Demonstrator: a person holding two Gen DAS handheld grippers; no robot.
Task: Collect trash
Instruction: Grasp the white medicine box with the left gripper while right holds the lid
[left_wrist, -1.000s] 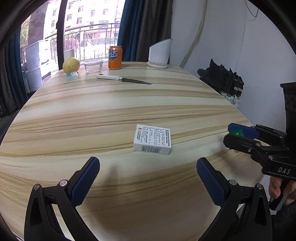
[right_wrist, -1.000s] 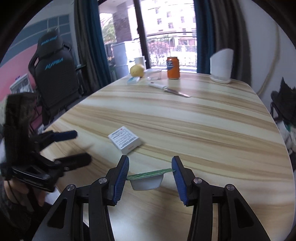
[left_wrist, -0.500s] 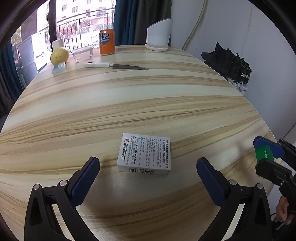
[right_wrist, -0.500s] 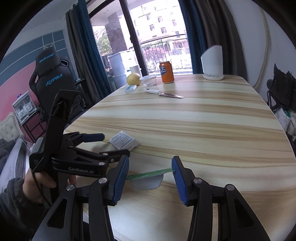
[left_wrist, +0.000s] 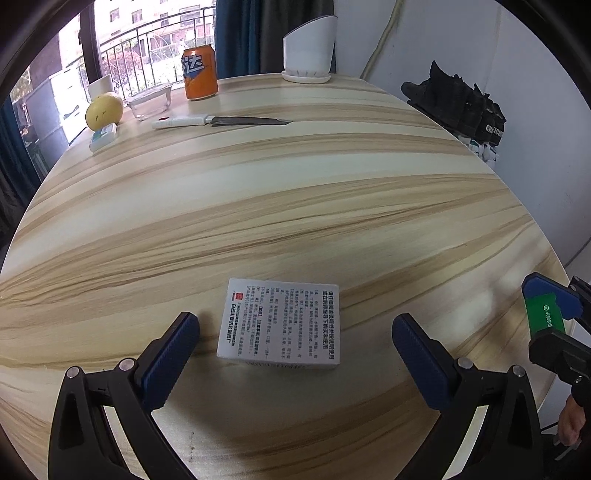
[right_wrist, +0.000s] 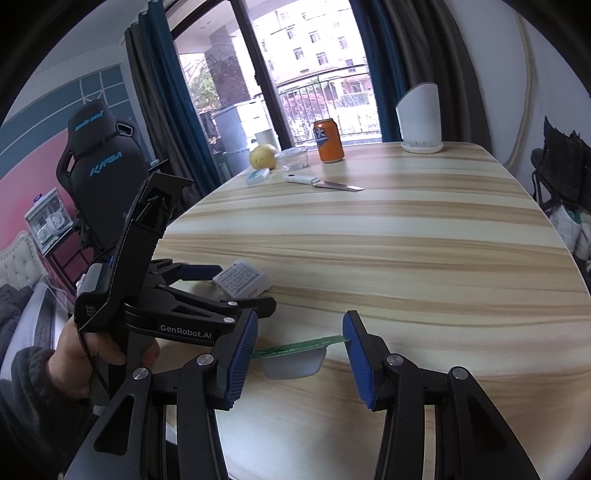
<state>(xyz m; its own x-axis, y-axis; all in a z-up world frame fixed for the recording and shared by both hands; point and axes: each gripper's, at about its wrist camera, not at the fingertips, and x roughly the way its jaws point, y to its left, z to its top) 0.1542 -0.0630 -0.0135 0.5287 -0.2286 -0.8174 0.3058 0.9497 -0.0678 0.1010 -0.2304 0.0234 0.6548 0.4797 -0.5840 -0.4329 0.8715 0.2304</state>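
Wood-grain table (left_wrist: 295, 206): left wrist view, it is filling your frame.
White box (left_wrist: 279, 324): lying flat at 6 o'clock, between your tongs' tips, untouched.
Left gripper (left_wrist: 295, 343): you are keeping it wide apart, gripping nothing.
Orange can (left_wrist: 199, 72): standing at 11 o'clock.
Right wrist view, right gripper (right_wrist: 300, 345): you are pinching the green-lidded cup (right_wrist: 295, 360) by its rim.
Box in this view: sitting at 10 o'clock by your left tongs.
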